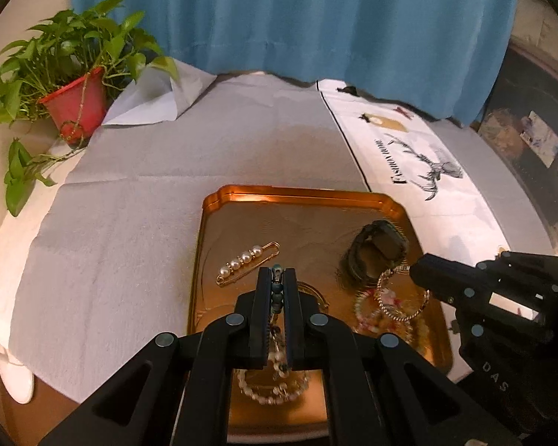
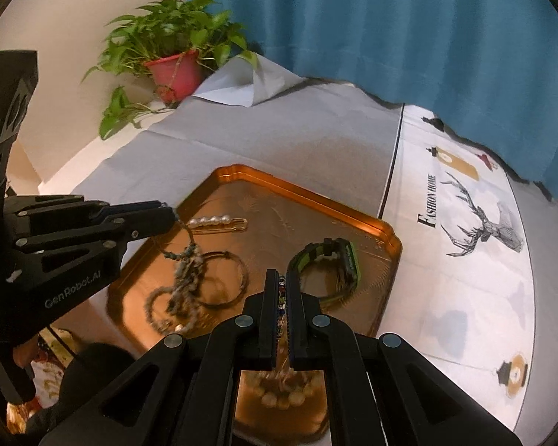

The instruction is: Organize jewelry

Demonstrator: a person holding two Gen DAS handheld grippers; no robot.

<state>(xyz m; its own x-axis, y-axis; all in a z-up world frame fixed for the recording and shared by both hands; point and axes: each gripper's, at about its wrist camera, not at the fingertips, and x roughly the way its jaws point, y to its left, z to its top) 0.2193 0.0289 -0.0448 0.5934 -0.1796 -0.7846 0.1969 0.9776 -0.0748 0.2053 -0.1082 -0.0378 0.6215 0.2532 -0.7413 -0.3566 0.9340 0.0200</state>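
A copper tray (image 1: 301, 195) (image 2: 353, 219) lies on the grey cloth. My left gripper (image 1: 278, 273) is shut on a dark beaded strand (image 1: 277, 291) whose pale beads (image 1: 268, 396) hang over the tray's near side; in the right wrist view the strand (image 2: 186, 260) dangles from the left gripper (image 2: 173, 217). My right gripper (image 2: 282, 278) is shut on a bead bracelet (image 2: 282, 396) above the tray; it shows in the left wrist view (image 1: 414, 275). A pearl pin (image 1: 247, 262) (image 2: 215, 222), a watch (image 1: 379, 249) (image 2: 331, 260), and gold and bead bracelets (image 1: 398, 304) lie in the tray.
A potted plant in a red pot (image 1: 76, 106) (image 2: 175, 70) stands at the back left. A blue curtain (image 1: 297, 18) hangs behind. A white printed cloth with a deer (image 1: 435, 174) (image 2: 483, 230) covers the right side. Thin hoops (image 2: 223, 278) lie in the tray.
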